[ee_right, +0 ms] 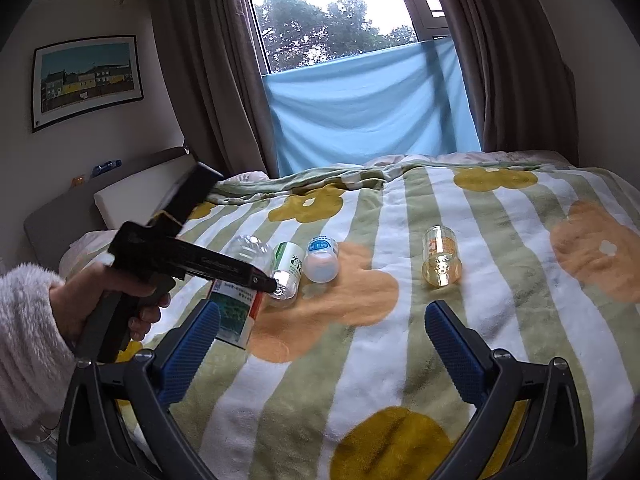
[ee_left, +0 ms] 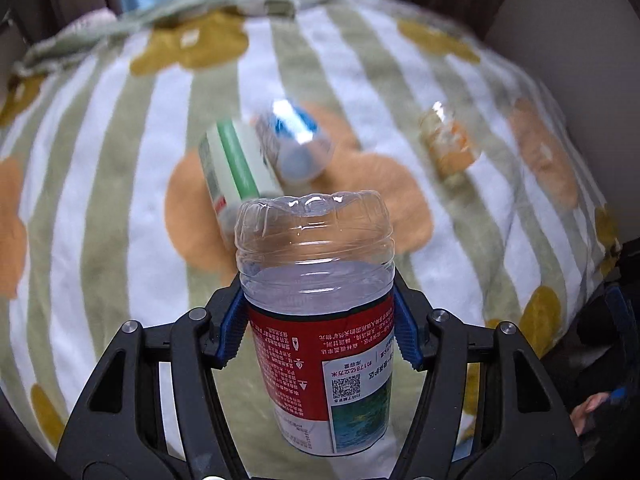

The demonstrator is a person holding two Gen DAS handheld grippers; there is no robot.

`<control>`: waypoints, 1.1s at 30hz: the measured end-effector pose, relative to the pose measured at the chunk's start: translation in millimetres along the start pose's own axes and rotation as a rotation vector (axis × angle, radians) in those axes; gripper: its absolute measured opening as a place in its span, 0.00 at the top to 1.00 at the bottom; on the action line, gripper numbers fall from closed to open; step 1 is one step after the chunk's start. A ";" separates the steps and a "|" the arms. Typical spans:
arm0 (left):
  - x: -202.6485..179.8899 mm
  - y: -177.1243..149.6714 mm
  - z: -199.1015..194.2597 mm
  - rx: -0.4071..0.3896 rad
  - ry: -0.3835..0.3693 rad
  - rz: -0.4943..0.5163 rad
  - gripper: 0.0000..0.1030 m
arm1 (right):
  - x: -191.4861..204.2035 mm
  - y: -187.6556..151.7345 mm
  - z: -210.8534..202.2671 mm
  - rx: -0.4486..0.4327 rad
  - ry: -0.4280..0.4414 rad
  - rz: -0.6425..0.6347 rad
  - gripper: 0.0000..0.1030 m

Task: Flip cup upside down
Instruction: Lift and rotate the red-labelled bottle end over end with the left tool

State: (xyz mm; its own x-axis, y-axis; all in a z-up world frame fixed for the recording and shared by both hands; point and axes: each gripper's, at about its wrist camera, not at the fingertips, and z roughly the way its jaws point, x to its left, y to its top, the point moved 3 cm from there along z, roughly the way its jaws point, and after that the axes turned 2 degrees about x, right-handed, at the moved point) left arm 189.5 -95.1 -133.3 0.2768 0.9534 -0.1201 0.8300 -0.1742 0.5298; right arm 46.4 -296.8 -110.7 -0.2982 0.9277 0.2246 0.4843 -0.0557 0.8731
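My left gripper is shut on a clear cut-bottle cup with a red and white label. The cup's moulded base points up and away, and its label text reads inverted. In the right wrist view the same cup hangs low over the striped blanket, gripped from the left by a hand in a fluffy white sleeve. My right gripper stands open above the blanket with nothing between its blue pads.
Three more cups lie on their sides on the blanket: a green-labelled one, a blue-labelled one, and a yellow-orange one further right. Behind the bed are brown curtains, a window with blue cloth and a headboard at left.
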 end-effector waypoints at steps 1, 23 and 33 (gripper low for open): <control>-0.7 -1.1 -12.7 -0.092 0.017 0.007 0.43 | 1.4 0.1 1.1 0.001 -0.002 -0.004 0.00; -4.8 -37.7 38.9 -0.269 0.084 -0.030 0.43 | 14.8 -39.9 7.7 0.077 -0.024 -0.019 0.00; 3.2 -29.2 23.2 -0.284 0.099 -0.041 0.43 | 18.9 -37.6 8.1 0.069 -0.018 -0.026 0.00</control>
State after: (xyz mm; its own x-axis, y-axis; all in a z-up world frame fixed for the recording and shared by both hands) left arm 177.4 -92.7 -168.7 0.1856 0.9800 -0.0716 0.6673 -0.0722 0.7413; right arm 29.2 -274.2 -142.8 -0.2972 0.9349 0.1941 0.5321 -0.0066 0.8467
